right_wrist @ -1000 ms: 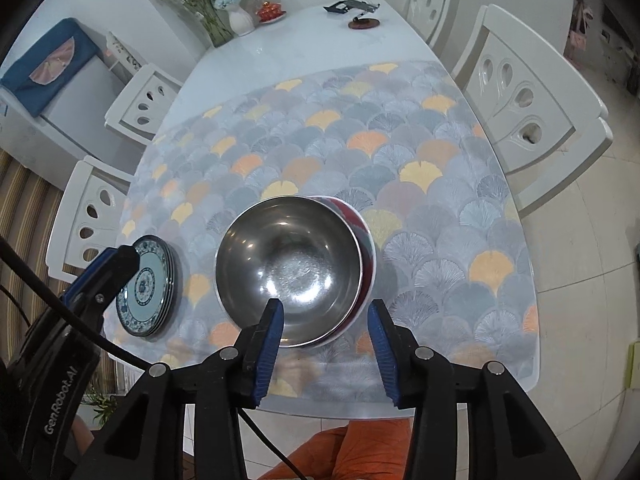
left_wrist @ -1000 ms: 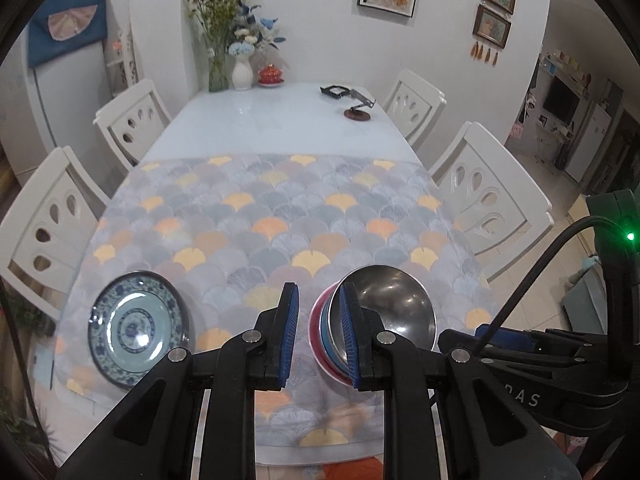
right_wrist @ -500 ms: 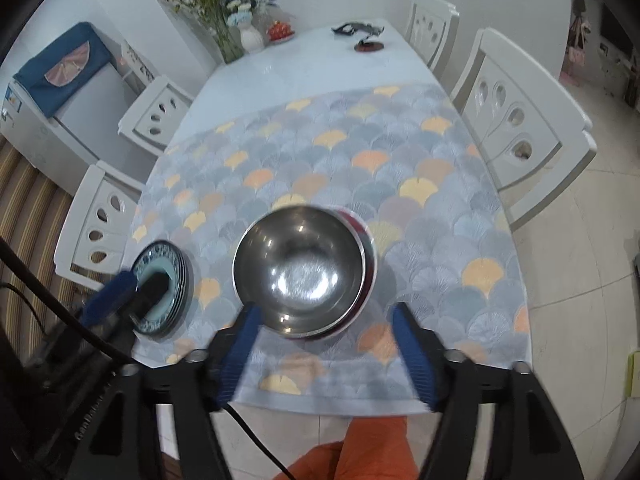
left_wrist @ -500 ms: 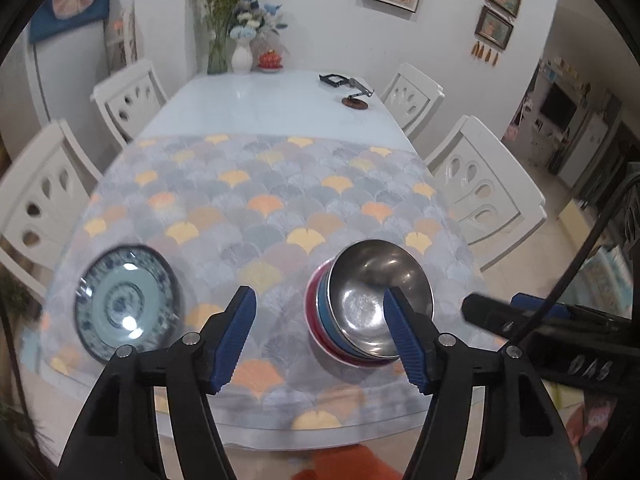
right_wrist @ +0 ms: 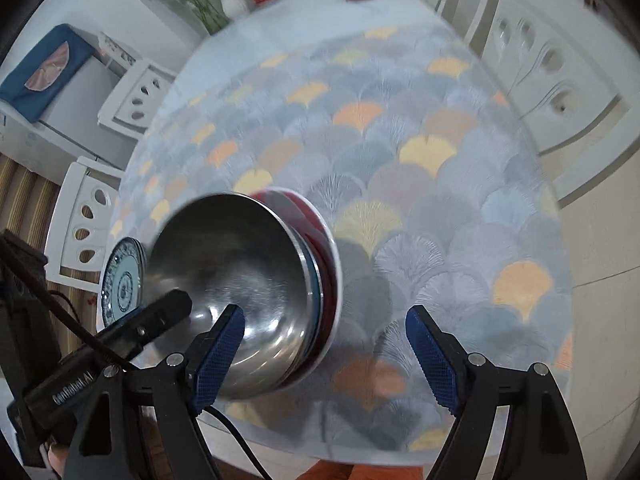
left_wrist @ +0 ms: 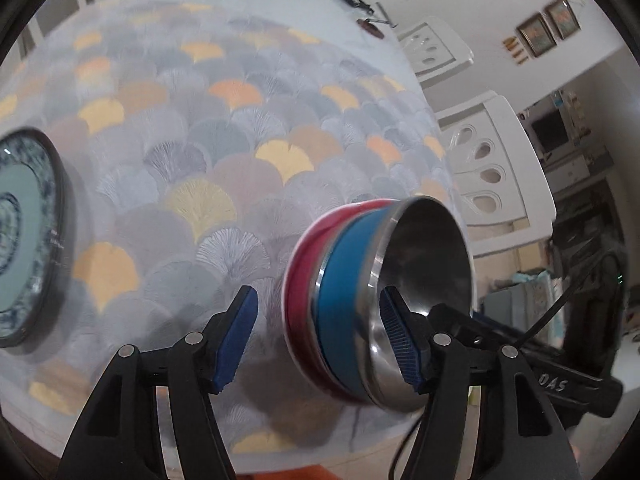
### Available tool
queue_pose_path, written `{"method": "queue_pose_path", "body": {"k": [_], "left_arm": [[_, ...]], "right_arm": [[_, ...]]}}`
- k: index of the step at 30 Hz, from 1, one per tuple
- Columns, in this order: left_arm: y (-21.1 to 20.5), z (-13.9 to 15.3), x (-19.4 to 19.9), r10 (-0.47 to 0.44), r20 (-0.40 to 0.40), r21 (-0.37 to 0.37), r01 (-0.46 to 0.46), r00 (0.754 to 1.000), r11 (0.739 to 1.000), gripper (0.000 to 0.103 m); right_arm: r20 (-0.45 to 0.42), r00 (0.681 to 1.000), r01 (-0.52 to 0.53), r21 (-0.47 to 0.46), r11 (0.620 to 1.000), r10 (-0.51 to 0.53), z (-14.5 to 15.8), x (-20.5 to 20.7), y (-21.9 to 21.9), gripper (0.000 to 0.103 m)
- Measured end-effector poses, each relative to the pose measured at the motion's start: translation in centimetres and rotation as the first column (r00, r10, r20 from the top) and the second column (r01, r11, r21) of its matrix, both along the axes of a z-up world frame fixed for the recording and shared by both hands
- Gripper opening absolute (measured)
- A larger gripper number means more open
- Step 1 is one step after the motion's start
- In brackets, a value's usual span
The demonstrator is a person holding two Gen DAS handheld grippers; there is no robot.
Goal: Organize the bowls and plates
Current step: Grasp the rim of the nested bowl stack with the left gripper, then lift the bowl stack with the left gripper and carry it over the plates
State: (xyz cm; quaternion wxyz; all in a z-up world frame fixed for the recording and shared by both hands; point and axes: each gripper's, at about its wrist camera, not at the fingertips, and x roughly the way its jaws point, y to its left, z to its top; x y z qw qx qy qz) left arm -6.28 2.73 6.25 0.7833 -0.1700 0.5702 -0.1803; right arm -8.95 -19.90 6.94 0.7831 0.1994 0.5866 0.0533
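The steel bowl sits nested in a blue bowl, itself in a red bowl, the stack resting on the patterned tablecloth near the table's front edge. Motion blur smears their rims. Left of the stack, the blue-patterned plate is cut off at the frame edge. The left gripper straddles the stack, fingers apart; the right gripper is also spread wide. White chairs stand beside the stack.
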Motion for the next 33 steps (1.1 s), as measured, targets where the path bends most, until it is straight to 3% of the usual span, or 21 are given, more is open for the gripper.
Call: {"method": "queue_pose_path", "body": {"k": [6, 12, 20, 28, 33], "left_arm": [[0.3, -2.3, 1.2, 0.015, -0.075, -0.049, -0.019, 0.997, 0.999, 0.047], [-0.1, -2.9, 1.1, -0.002, -0.090, -0.098, -0.007, 0.996, 0.995, 0.044], [0.2, -3.1, 1.0, 0.002, -0.088, -0.123, -0.013, 0.996, 0.992, 0.042], [0.4, -1.6, 0.5, 0.031, -0.040, -0.089, -0.034, 0.999, 0.995, 0.040], [2.6, 1.5, 0.4, 0.078, 0.020, -0.106, -0.075, 0.997, 0.992, 0.040]], "right_arm": [[-0.010, 1.000, -0.023, 0.053, 0.998, 0.024, -2.3, 1.8, 0.2, 0.081], [-0.012, 0.997, -0.075, 0.081, 0.994, 0.076, -3.4, 2.7, 1.1, 0.080], [-0.014, 0.997, -0.076, 0.216, 0.973, 0.081, -4.5, 2.3, 1.2, 0.059], [0.035, 0.989, -0.150, 0.111, 0.983, 0.147, -2.7, 2.3, 2.9, 0.058], [0.059, 0.987, -0.154, 0.090, 0.984, 0.150, -0.4, 2.9, 4.5, 0.058]]}}
